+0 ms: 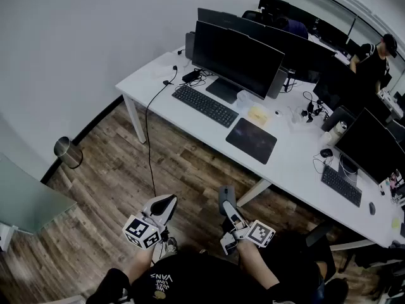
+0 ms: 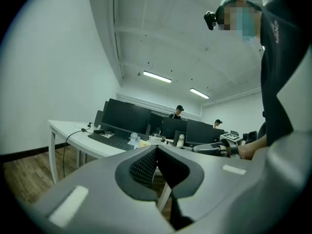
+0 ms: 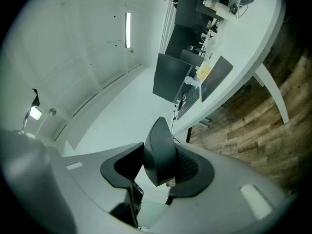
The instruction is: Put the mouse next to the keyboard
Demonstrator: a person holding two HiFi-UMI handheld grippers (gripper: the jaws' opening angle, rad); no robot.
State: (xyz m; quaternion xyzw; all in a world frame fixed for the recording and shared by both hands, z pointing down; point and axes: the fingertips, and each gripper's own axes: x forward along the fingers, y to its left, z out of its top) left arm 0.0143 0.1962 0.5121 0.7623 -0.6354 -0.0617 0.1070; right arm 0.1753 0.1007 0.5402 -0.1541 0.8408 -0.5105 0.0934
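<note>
Even, bright office light from ceiling strips (image 2: 157, 77) — soft shadows, strong fisheye bending, dark vignetted corners

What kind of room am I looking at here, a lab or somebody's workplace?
Most likely an open-plan office: a long white desk carries rows of dark monitors and keyboards, and a person stands working farther back.

"VANS" is read, upside down, in white on the black shirt (image 1: 190, 281) at lower centre of the head view; the smaller print beside it is not legible. Square black-and-white code markers are carried on the cubes of the left gripper (image 1: 168, 202) and right gripper (image 1: 229, 209).
</note>
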